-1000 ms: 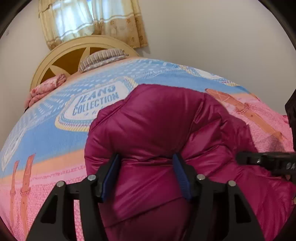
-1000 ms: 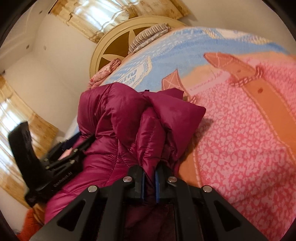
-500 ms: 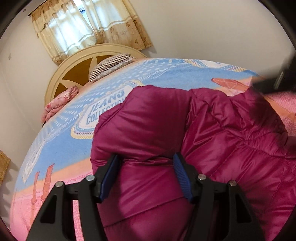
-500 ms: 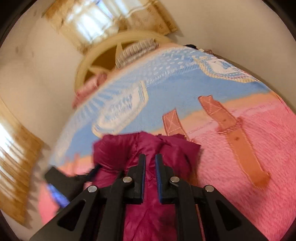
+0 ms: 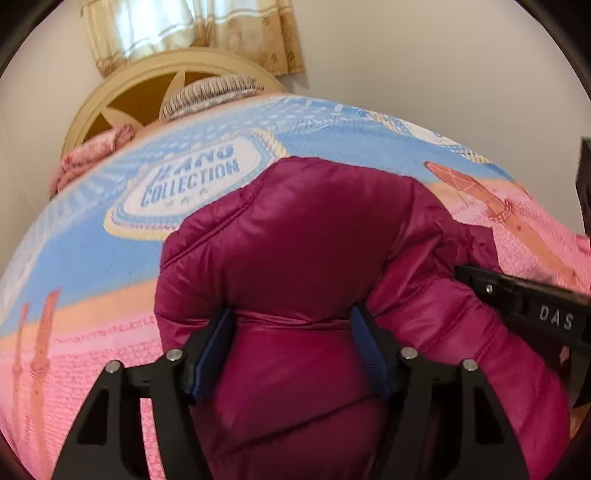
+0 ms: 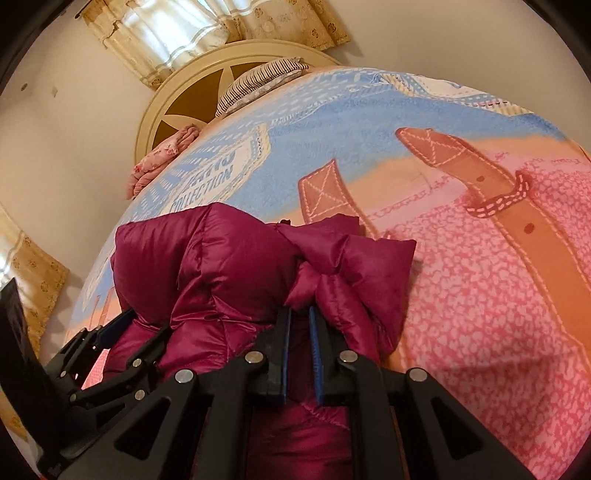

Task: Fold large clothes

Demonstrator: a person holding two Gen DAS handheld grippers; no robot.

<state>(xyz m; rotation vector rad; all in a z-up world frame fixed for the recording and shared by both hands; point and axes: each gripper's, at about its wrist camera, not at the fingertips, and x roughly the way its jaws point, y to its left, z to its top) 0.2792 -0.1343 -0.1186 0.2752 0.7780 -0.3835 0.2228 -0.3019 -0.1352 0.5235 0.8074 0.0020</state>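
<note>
- Two grippers on one magenta puffer jacket [image 5: 314, 236], which lies bunched on the bed.
- Left gripper [image 5: 293, 339]: jaws spread wide and opening, blue pads [image 5: 214, 347] flanking a thick puffy fold of the jacket; fold bulges between them, pads touching its sides, cannot tell if they press.
- Right gripper [image 6: 298, 332]: jaws nearly pressed together, pinching a thin gathered bit of jacket fabric at the tips; blue pad faces visible with only a narrow gap.
- Right wrist view: the left gripper shows at lower left [image 6: 122, 332], beside the jacket's left bulk.
- Left wrist view: the right gripper's black body with white lettering "DAS" enters from the right edge [image 5: 535, 306], against the jacket's right side.
- Jacket: shiny quilted, heaped in folds, a small padded flap [image 6: 376, 251] sticking out on the right.
- Under it: bedspread [image 6: 480, 295], pink patterned near, blue band farther, brown strap print, "COLLECTION" label print [image 5: 192, 181].
- Far end: round cream headboard [image 5: 122, 99], striped pillow [image 5: 210, 92], pink floral folded cloth [image 6: 162, 155].
- Behind: beige curtain [image 5: 184, 29] with window light, plain wall.
</note>
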